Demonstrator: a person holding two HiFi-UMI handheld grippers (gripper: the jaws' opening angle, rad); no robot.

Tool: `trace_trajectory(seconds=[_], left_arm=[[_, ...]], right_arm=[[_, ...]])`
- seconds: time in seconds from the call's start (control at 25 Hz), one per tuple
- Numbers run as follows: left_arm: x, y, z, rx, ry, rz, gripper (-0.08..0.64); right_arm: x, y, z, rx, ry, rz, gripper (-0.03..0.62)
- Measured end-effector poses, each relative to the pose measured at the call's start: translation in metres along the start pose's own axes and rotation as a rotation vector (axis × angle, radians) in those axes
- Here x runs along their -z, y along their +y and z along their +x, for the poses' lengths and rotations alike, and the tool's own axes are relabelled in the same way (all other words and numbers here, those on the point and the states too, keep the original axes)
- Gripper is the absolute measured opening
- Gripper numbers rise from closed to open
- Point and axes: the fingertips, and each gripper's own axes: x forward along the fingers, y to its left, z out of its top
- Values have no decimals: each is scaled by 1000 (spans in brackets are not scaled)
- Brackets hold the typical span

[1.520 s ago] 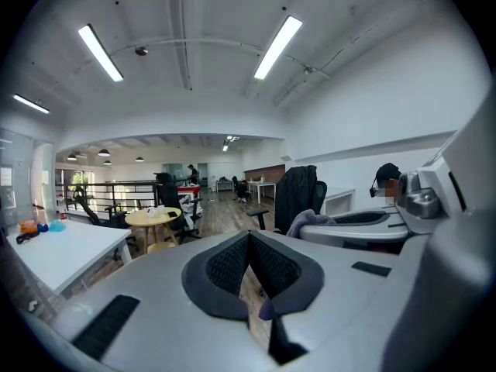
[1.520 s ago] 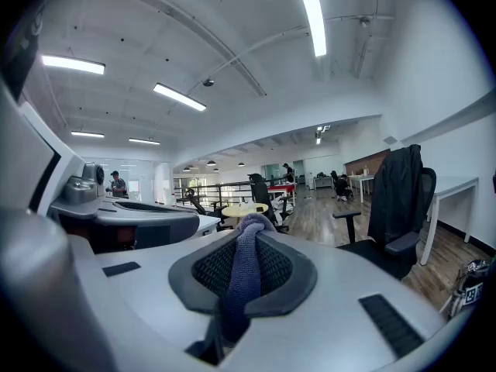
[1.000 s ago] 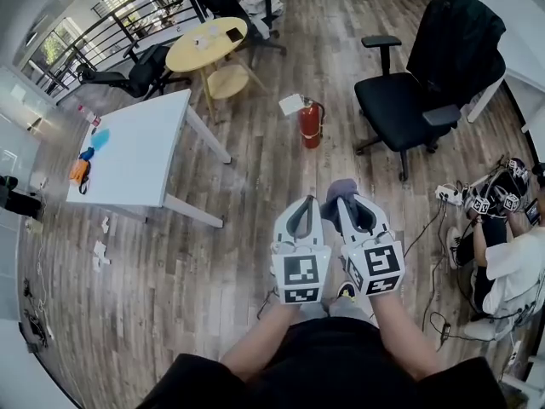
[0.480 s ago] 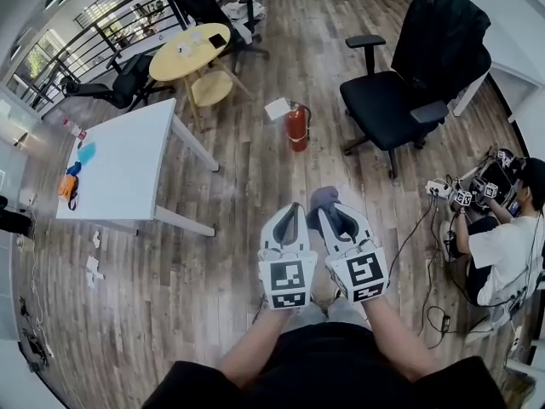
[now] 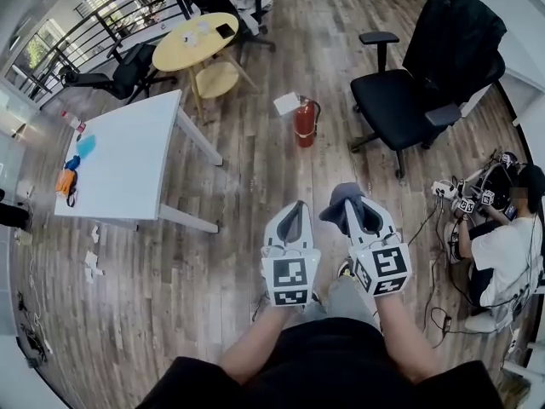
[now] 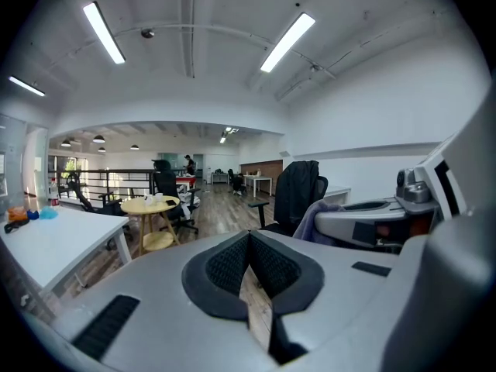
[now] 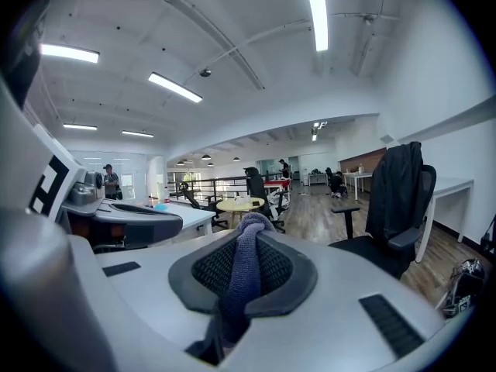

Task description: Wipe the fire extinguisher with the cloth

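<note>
Left gripper (image 5: 296,213): lower centre of the head view; jaws pressed together, nothing between them, the dark pads meeting at their tips in its own view.

Right gripper (image 5: 354,203): just beside the left one, to its right; clenched on the cloth (image 5: 338,198). The cloth is grey-blue and bunched; one fold stands above the jaw tips, and a strip runs down between the pads.

Fire extinguisher (image 5: 305,123): red, upright on the wood floor (image 5: 255,169), upper centre of the frame; well apart from both grippers; white tag beside its top.

White table (image 5: 128,156): left.

Round yellow table (image 5: 200,41): upper left.

Black office chair (image 5: 417,92): upper right, near the extinguisher.

Seated person (image 5: 502,258): right edge.
</note>
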Motion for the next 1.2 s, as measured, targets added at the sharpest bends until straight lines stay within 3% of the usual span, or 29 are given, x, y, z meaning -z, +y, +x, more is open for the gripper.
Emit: trace_trajectory(seconds=[0.28,0.6,0.8,0.96,1.2], left_arm=[[-4,18,82,5,15,19,11],[-20,53,271,-12,37,28,11],[-39,94,365,-76,88,18,9],[-46,119,409,-96,126,11,11],[-44,154,454,-97,152,-11,11]], right_arm=[[4,-50,71,9,-2,25,32],[0,-173,242,-16,10,38,32],[-10,-232,331,-51,61,78,32],[-10,-250,380,-78,100,114,31],[-9,-238,439,-139,136,108,32]])
